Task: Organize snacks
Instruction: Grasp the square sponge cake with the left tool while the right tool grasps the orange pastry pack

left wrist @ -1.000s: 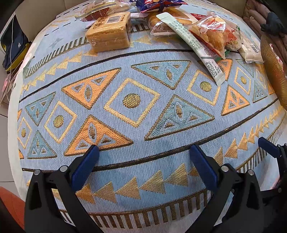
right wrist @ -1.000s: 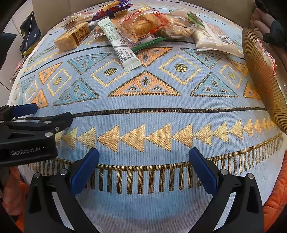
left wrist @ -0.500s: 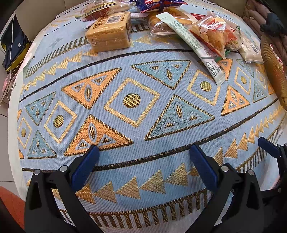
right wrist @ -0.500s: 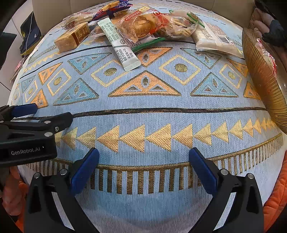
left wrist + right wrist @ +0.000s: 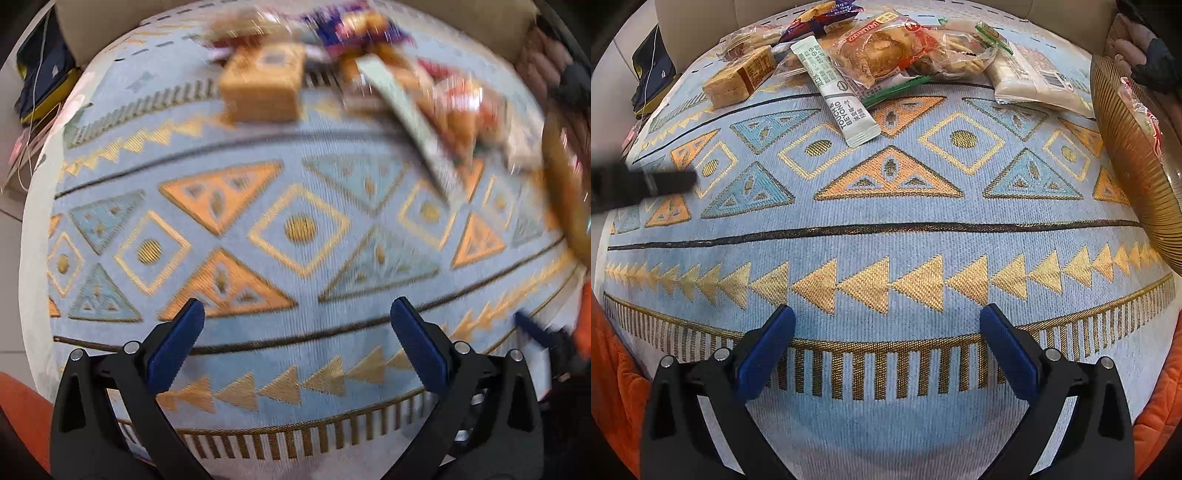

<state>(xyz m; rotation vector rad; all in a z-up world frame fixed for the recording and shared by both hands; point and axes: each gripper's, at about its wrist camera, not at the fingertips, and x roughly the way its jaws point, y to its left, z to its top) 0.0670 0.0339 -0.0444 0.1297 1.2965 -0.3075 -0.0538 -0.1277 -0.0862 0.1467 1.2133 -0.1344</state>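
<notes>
Two handheld grippers hang over the near edge of a table spread with a pale blue patterned cloth, both with jaws spread wide and nothing between them. The snacks sit heaped along the far edge, well apart from both tools, seemingly awaiting sorting. The left gripper faces a wrapped block of sponge cake at the far side; its view is smeared, so the packets beyond the cake cannot be told apart there. The right gripper looks up the middle of the cloth toward a long pale-green sachet, which lies slanting out of the heap with its near end free, probably the easiest first pick. A clear-wrapped pastry rests partly over the sachet's far end, and a white packet lies to its right. A ribbed gold bowl stands at the right edge, holding one wrapped item, the likely destination. Open cloth lies between grippers and snacks; nothing blocks the reach except the overlap within the heap itself.
</notes>
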